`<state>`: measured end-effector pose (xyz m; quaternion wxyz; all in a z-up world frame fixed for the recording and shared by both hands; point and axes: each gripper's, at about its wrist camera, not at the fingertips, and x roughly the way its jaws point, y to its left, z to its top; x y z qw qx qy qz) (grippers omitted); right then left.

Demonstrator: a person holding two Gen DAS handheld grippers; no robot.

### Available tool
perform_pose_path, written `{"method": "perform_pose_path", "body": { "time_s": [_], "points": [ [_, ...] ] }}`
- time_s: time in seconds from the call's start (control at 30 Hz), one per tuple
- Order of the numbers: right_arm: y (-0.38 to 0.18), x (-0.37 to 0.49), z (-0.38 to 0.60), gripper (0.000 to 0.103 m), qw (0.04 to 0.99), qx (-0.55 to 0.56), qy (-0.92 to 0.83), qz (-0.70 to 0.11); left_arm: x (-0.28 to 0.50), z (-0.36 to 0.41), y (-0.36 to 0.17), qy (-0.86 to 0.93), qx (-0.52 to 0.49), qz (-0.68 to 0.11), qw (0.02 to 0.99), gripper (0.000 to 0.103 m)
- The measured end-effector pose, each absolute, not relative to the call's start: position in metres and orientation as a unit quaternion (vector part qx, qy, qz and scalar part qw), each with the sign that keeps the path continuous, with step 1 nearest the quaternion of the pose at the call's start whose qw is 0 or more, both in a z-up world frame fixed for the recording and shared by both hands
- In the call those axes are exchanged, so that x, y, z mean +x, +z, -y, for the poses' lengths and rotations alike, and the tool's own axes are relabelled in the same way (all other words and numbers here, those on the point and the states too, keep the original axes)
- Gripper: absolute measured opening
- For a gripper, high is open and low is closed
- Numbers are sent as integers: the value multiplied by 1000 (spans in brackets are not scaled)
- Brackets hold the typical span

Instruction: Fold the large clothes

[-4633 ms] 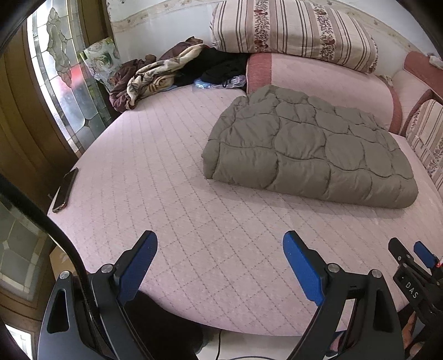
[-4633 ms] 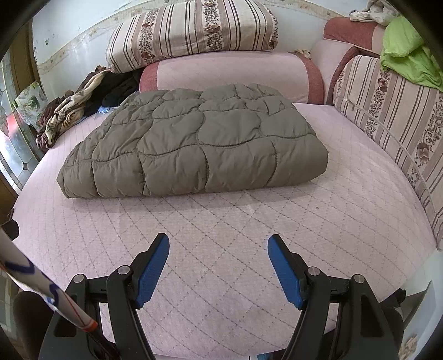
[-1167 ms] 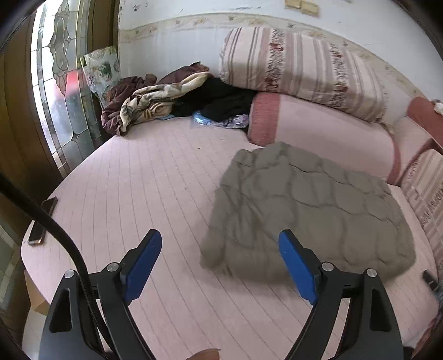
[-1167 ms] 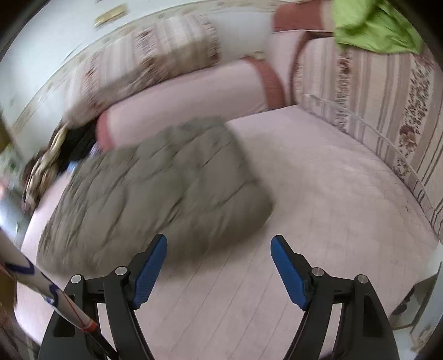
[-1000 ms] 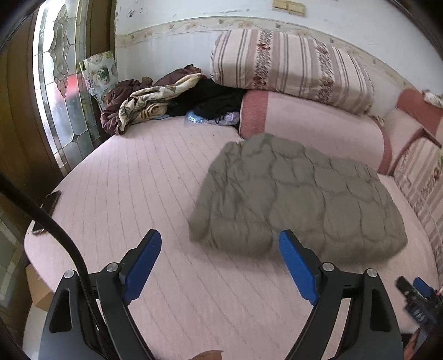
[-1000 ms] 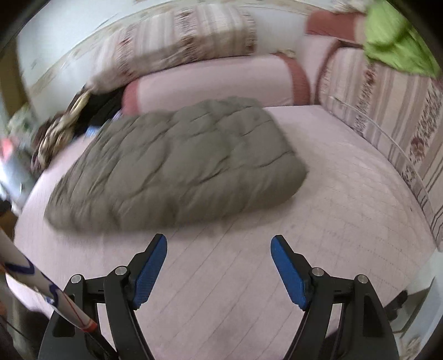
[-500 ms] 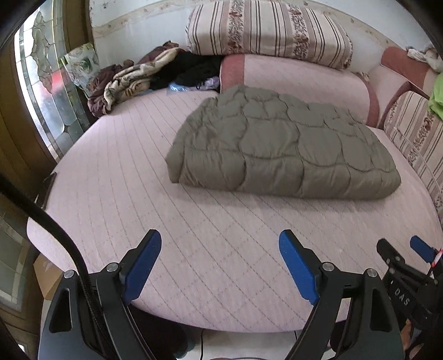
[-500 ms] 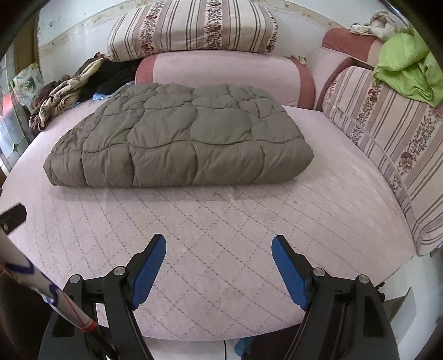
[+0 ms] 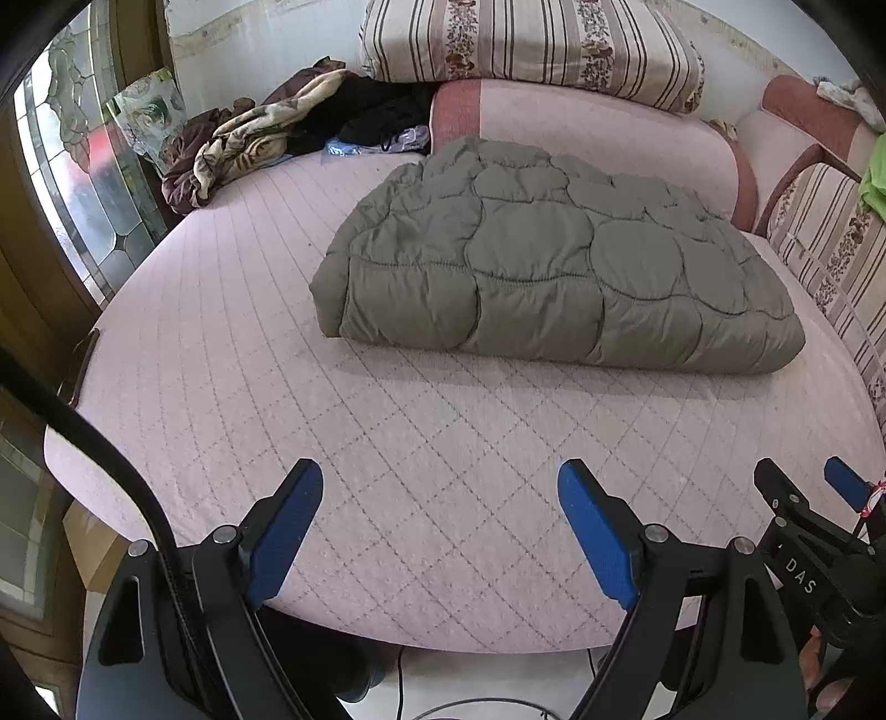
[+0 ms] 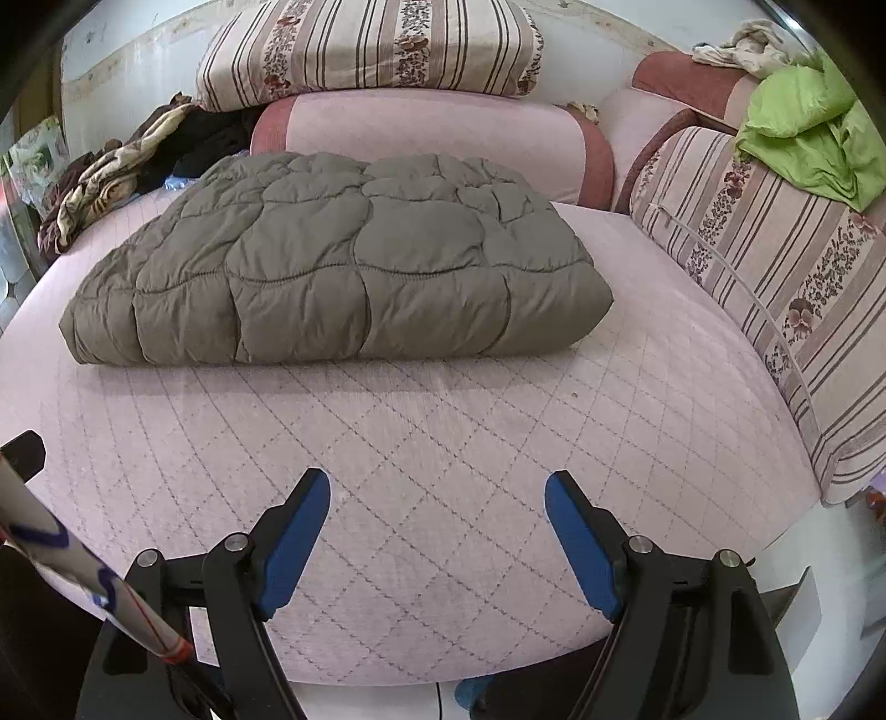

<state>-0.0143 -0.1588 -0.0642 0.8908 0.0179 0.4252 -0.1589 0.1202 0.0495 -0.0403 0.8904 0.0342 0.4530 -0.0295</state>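
Note:
A grey-green quilted coat (image 9: 548, 260) lies folded into a thick rectangle on the round pink bed (image 9: 387, 421). It also shows in the right wrist view (image 10: 343, 260), in the middle of the bed. My left gripper (image 9: 440, 526) is open and empty above the bed's near edge, well short of the coat. My right gripper (image 10: 437, 531) is open and empty too, also over the near edge. The right gripper's tip shows at the right of the left wrist view (image 9: 803, 498).
Striped cushions (image 9: 526, 50) and a pink bolster (image 9: 598, 133) line the back. A heap of clothes (image 9: 260, 138) lies at the back left by a stained-glass window (image 9: 83, 183). A green garment (image 10: 808, 122) lies on the right backrest. A phone (image 9: 83, 354) lies at the left bed edge.
Both grippers swung up and away, then came back down to the bed's near edge. The folded coat has not moved. Both grippers stayed open.

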Motion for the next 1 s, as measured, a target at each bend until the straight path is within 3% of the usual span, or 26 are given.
{"method": "perform_pose_path", "body": {
  "time_s": [1.0],
  "points": [
    [-80, -5, 157, 85, 878, 11, -159, -451, 124, -27, -78, -30, 77, -487, 869, 86]
  ]
}}
